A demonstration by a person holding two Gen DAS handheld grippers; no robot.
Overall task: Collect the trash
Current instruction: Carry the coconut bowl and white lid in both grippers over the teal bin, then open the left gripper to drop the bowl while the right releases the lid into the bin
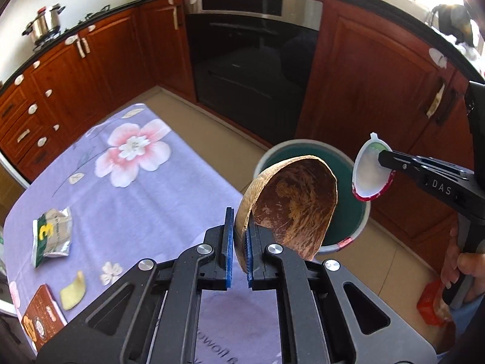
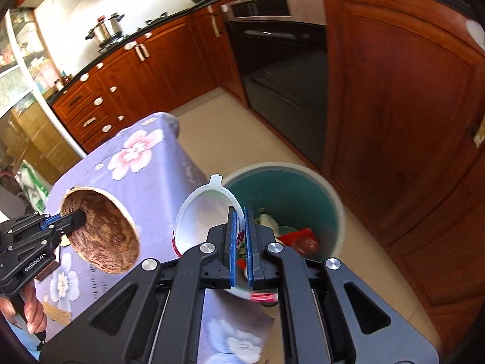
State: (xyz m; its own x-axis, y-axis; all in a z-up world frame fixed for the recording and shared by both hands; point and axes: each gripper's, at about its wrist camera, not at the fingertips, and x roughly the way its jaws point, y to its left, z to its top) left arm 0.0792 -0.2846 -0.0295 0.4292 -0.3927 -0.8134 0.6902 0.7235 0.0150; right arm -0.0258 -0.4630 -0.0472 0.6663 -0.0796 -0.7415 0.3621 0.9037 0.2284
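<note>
Kitchen with red-brown wood cabinets point(image 1: 379, 69), a black built-in oven point(image 1: 251, 57), beige tile floor point(image 2: 218, 133), and a steel pot point(image 1: 45, 25) on the hob at the far wall. Counter point(image 1: 169, 188) carries a lilac cloth with pink flowers. Trash left on it: a foil sachet point(image 1: 52, 236), a pale yellow scrap point(image 1: 72, 291), a brown box point(image 1: 42, 315) at the near edge.

Bin point(image 2: 333, 200) stands on the floor just beside the counter; white rim, teal inside, red wrapper and other scraps already in it.

My left claw point(image 1: 239, 239) is narrow, pinching the rim of a coconut shell point(image 1: 291, 206), which hangs over the counter edge, near the bin. My right claw point(image 2: 241, 242) is narrow too, clamped on the rim of a white plastic lid point(image 2: 206, 221); in the right wrist view it sits at the bin's near rim, not fully above the opening.

Risks, as I judge them:
- Shell is gripped by a thin curved edge only; it may pivot or slip out short of the bin and hit the floor.
- Letting go early puts the lid on the rim or the cloth; it's light and could glance off.
- Both claws head to one opening, so shell and lid could knock together.
- Shell is wide next to the bin mouth; it may catch the rim.
</note>
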